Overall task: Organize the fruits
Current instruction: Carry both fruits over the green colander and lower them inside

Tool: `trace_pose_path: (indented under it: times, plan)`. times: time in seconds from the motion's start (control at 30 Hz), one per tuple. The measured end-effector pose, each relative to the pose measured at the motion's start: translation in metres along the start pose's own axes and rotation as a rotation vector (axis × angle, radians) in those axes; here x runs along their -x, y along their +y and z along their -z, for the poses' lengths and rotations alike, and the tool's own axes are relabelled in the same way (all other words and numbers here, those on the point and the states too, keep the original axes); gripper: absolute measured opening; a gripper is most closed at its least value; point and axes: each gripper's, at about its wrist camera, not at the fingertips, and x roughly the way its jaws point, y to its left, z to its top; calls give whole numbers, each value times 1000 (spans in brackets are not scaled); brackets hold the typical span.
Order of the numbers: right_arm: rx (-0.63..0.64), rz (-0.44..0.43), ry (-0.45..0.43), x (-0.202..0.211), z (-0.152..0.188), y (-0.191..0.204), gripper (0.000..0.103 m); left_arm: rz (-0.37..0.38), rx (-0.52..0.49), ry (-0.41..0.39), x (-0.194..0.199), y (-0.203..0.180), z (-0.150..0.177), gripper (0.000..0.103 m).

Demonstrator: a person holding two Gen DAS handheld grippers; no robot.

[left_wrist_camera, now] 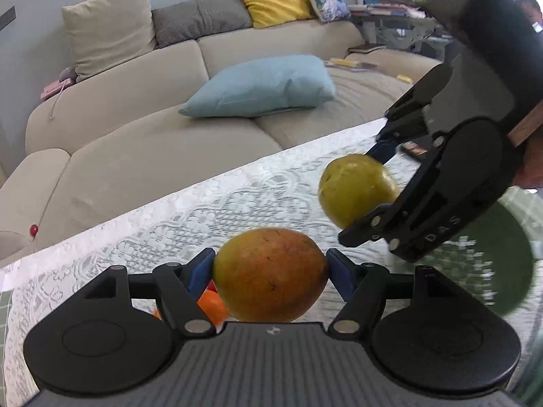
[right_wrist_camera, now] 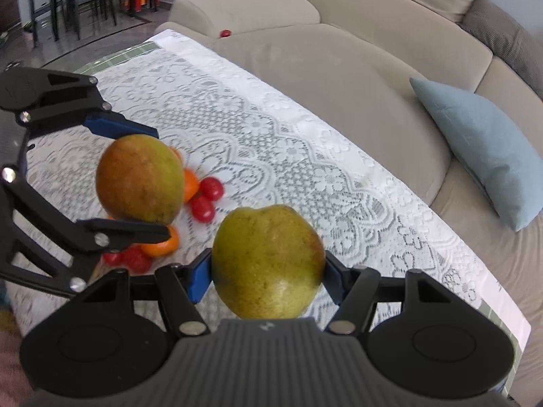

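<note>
**Two mangoes held aloft, one in each gripper**

The left gripper [left_wrist_camera: 269,271] is clamped on an orange-and-green, egg-shaped mango [left_wrist_camera: 270,274], its blue pads [left_wrist_camera: 200,271] pressing the fruit's two narrow ends. The right gripper [right_wrist_camera: 266,276] is clenched across the broad middle of a greener, rounder mango [right_wrist_camera: 268,261]. Both fruits hang above the white lace tablecloth [right_wrist_camera: 271,142], clear of the small pile of orange citrus [right_wrist_camera: 190,185] and red cherry tomatoes [right_wrist_camera: 207,200] lying on it.

A mango of this kind is likely fairly heavy for its size, with smooth, waxy skin and flesh that bruises under a hard squeeze. The end-to-end hold looks the less secure one, since the curved tips could slide off the pads; a hold across the widest part, as on the greener fruit, seems safer. A dark green round dish [left_wrist_camera: 492,254] sits near the table's edge.
</note>
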Motion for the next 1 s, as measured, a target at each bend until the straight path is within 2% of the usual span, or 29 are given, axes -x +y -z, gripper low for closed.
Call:
trace_pose_path:
  times: [0.23, 0.5, 0.73, 1.0]
  plan:
    - [61, 27, 32, 33, 39, 11, 63, 111, 23, 36, 24, -42, -3, 82]
    - [70, 31, 127, 44, 86, 4, 63, 135, 18, 69, 14, -84, -15, 82]
    - [48, 2, 198, 30, 114, -18, 63, 174, -32, 139, -9, -123, -15, 82]
    - [81, -46, 251, 5, 127, -24, 63, 195, -106, 214, -36, -142, -8, 82]
